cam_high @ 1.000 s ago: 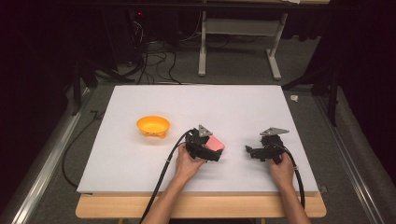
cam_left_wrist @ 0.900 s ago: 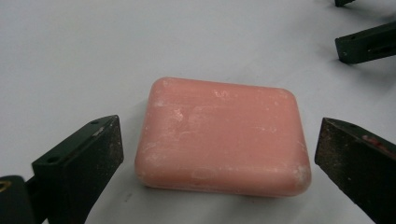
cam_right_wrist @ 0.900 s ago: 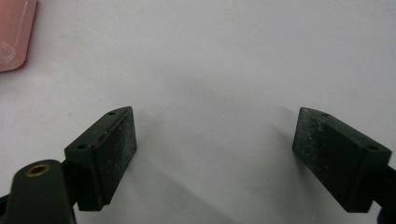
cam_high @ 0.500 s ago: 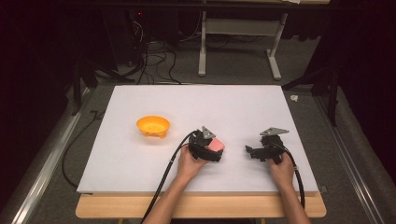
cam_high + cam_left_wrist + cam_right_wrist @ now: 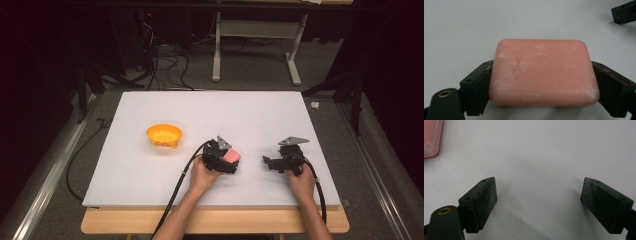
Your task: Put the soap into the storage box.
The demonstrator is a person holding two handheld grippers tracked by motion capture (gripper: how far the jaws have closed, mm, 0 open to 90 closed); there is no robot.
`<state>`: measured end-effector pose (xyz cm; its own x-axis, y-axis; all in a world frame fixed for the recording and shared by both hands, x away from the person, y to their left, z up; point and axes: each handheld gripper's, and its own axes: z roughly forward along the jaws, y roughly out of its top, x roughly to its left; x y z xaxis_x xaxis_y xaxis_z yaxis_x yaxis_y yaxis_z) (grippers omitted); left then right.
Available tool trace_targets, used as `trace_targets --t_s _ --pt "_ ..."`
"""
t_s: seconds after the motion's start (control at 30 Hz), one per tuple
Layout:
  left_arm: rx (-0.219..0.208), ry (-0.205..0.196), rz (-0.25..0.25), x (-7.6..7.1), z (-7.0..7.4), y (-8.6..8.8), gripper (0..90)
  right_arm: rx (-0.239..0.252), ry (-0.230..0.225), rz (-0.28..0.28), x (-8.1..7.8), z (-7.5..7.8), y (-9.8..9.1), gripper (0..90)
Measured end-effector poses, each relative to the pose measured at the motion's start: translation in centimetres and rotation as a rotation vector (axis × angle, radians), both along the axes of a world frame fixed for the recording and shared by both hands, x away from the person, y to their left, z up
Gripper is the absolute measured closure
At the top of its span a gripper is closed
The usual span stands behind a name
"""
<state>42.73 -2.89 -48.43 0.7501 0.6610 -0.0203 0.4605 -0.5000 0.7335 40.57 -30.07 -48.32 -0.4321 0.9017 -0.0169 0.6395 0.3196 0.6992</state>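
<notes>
We see the left gripper clamped on the pink soap bar, near the white board's front edge. Its own view shows both jaws pressed against the bar's short ends. Right gripper: jaws spread wide, nothing between them. High view adds the orange bowl, well left of both.

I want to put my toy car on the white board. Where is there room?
The far half of the white board beyond the orange bowl is bare, and so is the near left corner. It is crowded near the front, where the left gripper holds the pink soap beside the right gripper.
</notes>
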Motion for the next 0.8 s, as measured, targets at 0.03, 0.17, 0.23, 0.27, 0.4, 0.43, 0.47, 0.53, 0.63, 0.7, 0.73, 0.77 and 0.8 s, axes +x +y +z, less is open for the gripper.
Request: trace_targets --t_s 0.03,0.17,0.23,0.27,0.4,0.43,0.47,0.53,0.63,0.7,0.73,0.77,0.8 --pt "-0.001 -0.001 0.001 0.0 0.0 0.0 13.6 0.000 0.000 0.000 0.0 0.0 0.0 14.3" --pt "-0.005 0.005 0.005 -0.1 0.3 0.3 13.7 0.000 0.000 0.000 0.0 0.0 0.0 14.2" --pt "-0.017 0.008 0.004 -0.3 0.7 0.6 13.7 -0.001 0.000 0.001 0.0 0.0 0.0 14.2" --pt "-0.020 0.004 0.002 -0.4 0.9 0.7 13.7 0.000 0.000 0.001 0.0 0.0 0.0 14.2" --pt "-0.027 -0.010 -0.003 -0.7 2.0 1.4 13.7 0.000 -0.001 0.001 0.0 0.0 0.0 14.2" --pt "-0.027 -0.008 -0.002 -0.7 2.1 1.6 13.7 0.000 -0.001 0.001 0.0 0.0 0.0 14.2" --pt "-0.029 -0.009 0.002 -0.8 2.3 1.7 13.8 0.000 -0.001 0.001 0.0 0.0 0.0 14.2" --pt "-0.032 -0.014 0.010 -0.9 2.6 2.1 13.8 0.000 -0.001 0.001 0.0 0.0 0.0 14.2" --pt "-0.034 -0.019 0.009 -1.0 3.2 2.8 13.8 -0.001 -0.001 0.001 0.0 0.0 0.0 14.3" --pt "-0.034 -0.025 0.012 -1.1 3.4 3.1 13.8 -0.001 0.000 0.001 0.0 0.0 0.0 14.3" --pt "-0.034 -0.025 0.013 -1.1 3.4 3.3 13.8 -0.001 0.000 0.001 0.0 0.0 0.0 14.3" --pt "-0.036 -0.025 0.016 -1.1 3.5 3.5 13.8 -0.001 0.000 0.001 0.0 0.0 0.0 14.2" --pt "-0.040 -0.024 0.020 -1.1 3.5 3.6 13.8 -0.001 0.000 0.001 0.0 0.0 0.0 14.3"
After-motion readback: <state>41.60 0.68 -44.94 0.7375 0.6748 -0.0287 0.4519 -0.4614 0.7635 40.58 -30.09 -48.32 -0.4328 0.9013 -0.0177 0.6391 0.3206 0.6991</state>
